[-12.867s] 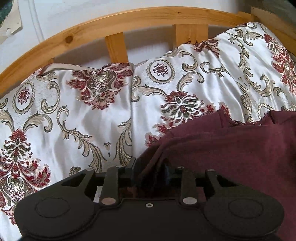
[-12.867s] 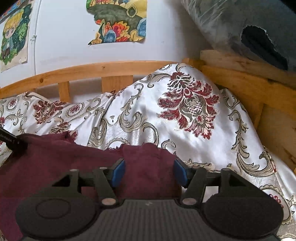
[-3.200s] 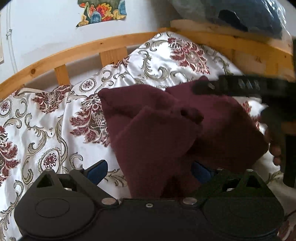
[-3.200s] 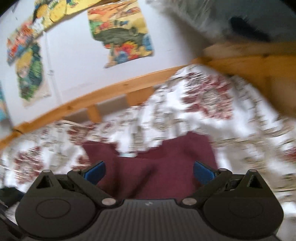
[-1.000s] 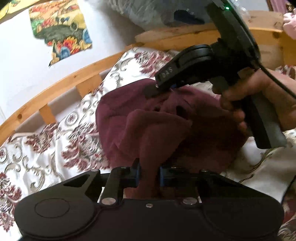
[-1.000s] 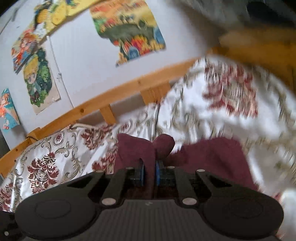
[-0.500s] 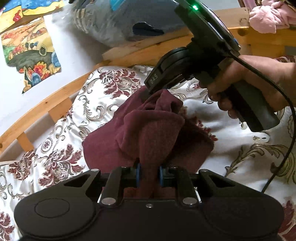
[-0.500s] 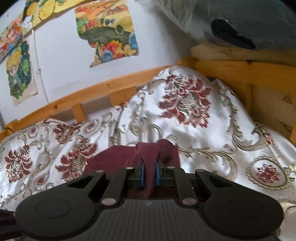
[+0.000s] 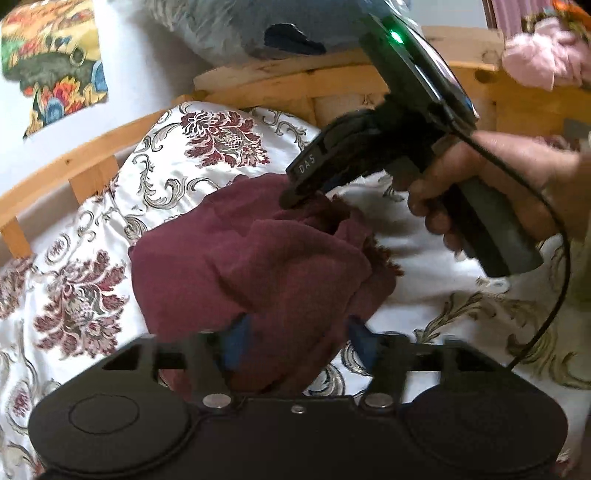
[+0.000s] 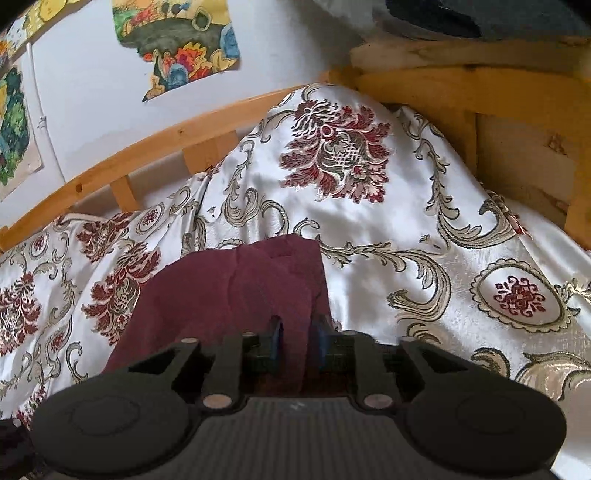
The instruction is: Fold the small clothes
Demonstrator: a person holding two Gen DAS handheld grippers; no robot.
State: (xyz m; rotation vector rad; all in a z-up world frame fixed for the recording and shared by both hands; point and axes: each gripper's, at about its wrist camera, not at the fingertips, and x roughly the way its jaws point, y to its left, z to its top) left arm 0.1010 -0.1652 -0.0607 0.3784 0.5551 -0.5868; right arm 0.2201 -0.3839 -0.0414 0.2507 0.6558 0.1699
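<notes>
A maroon garment lies bunched in folds on the floral bedspread. My left gripper sits at its near edge with jaws opening wide. A loose fold lies between the blue pads without being pinched. In the left wrist view, a hand holds my right gripper over the garment's far side. In the right wrist view, the right gripper has jaws opening. A ridge of the maroon garment still stands between its pads.
A wooden bed rail curves behind the bedspread, with a higher wooden frame at the right. Posters hang on the white wall. A grey-blue bundle and pink clothes rest on the frame.
Both grippers were shut on folds of the maroon garment half a second ago. Now both sets of jaws have parted, and the garment has slumped onto the bedspread.
</notes>
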